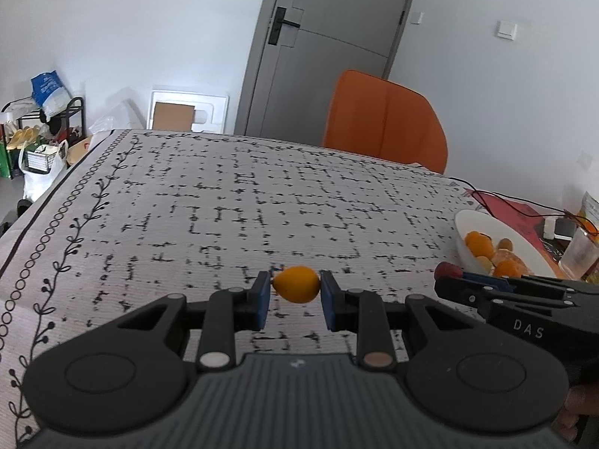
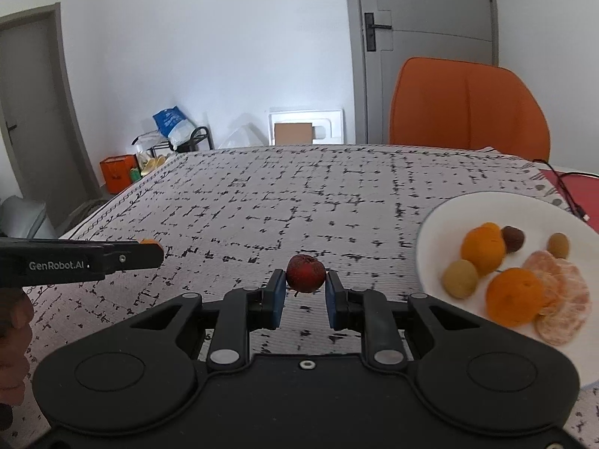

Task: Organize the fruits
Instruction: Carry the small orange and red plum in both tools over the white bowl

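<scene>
Gripping one fruit per claw above the patterned bench — plate of fruit at the right.

Left claw [image 1: 295,293]: blue pads closed on a small orange oval fruit [image 1: 296,283], held clear of the tablecloth [image 1: 224,202]. Right claw [image 2: 305,293]: pads closed on a dark red round fruit [image 2: 306,273], also held above the cloth. In the right wrist view, the left claw enters from the left edge, well apart from the right claw. White plate [image 2: 441,220] sits on the bench just right of the right claw — it carries two whole oranges [image 2: 513,295], peeled orange segments [image 2: 561,299], two greenish-brown fruits and one dark brown fruit. Orange chair [image 2: 468,108] stands beyond the far bench edge, before a grey door [image 2: 426,7].
</scene>
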`<state>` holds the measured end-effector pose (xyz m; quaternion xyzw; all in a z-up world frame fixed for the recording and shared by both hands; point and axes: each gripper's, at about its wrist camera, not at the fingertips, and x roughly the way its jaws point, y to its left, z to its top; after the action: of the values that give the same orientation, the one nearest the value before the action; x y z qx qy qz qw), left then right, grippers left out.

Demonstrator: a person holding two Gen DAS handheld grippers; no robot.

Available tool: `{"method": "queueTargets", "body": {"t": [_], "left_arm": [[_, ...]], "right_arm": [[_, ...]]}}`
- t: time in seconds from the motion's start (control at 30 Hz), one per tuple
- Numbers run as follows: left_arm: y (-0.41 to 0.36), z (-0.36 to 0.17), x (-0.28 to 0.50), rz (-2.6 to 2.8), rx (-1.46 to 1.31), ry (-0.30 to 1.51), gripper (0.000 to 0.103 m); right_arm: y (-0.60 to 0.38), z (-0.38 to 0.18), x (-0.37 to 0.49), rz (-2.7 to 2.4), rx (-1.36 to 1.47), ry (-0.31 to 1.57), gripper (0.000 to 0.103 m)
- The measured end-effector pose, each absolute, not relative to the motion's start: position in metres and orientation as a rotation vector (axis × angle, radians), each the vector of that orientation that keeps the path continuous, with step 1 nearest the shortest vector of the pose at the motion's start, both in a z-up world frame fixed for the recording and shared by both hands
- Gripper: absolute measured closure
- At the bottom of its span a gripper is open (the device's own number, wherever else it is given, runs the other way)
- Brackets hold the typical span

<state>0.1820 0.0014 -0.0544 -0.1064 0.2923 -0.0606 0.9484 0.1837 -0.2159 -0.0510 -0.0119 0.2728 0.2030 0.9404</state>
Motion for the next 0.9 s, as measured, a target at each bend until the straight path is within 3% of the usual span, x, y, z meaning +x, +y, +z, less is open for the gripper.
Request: {"method": "queueTargets", "body": {"t": [0.9], "left_arm": [[-0.071,-0.041,0.186,-0.260,-0.152,0.569,0.076]], "right_arm": [[-0.287,-0.039,0.155,0.294,0.053,0.510,0.082]]}}
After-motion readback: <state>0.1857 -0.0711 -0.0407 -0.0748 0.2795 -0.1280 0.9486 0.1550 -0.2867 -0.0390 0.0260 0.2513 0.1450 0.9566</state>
